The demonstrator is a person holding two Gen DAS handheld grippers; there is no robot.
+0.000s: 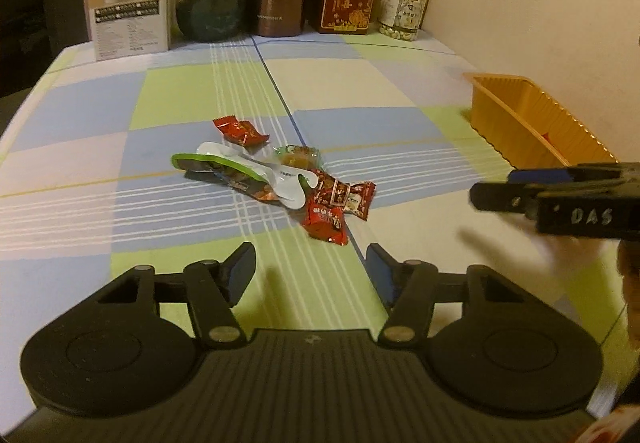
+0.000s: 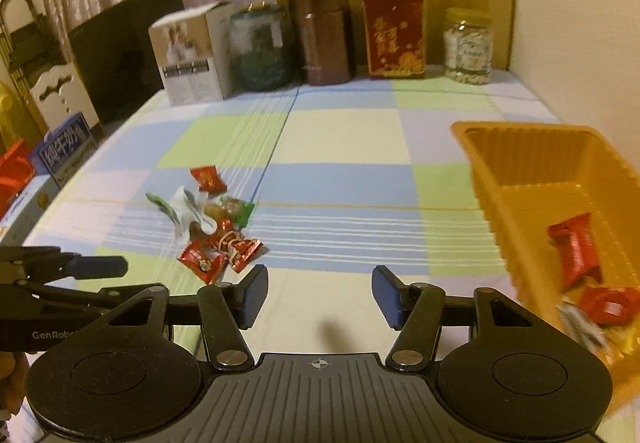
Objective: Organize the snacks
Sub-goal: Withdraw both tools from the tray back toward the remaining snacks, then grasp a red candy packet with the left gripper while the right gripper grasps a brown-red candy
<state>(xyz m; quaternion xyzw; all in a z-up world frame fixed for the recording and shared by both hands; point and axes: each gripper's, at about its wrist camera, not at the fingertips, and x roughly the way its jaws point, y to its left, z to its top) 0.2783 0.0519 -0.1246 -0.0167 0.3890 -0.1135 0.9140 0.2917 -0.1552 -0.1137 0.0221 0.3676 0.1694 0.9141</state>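
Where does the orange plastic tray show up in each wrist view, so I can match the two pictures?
Left wrist: orange tray at the right edge, mid-height, just above the right gripper.
Right wrist: orange tray fills the right side, with red-wrapped snacks inside.
Shared landmark: the clear jar with a yellow lid at the table's far right.

The left gripper (image 1: 311,271) points forward and down. Its 2 fingers (image 1: 240,271) stand apart with nothing between them. The right gripper (image 2: 320,297) points forward and down too, fingers (image 2: 386,295) apart and holding nothing. The 2 grippers are side by side, and each one shows at the edge of the other's view.
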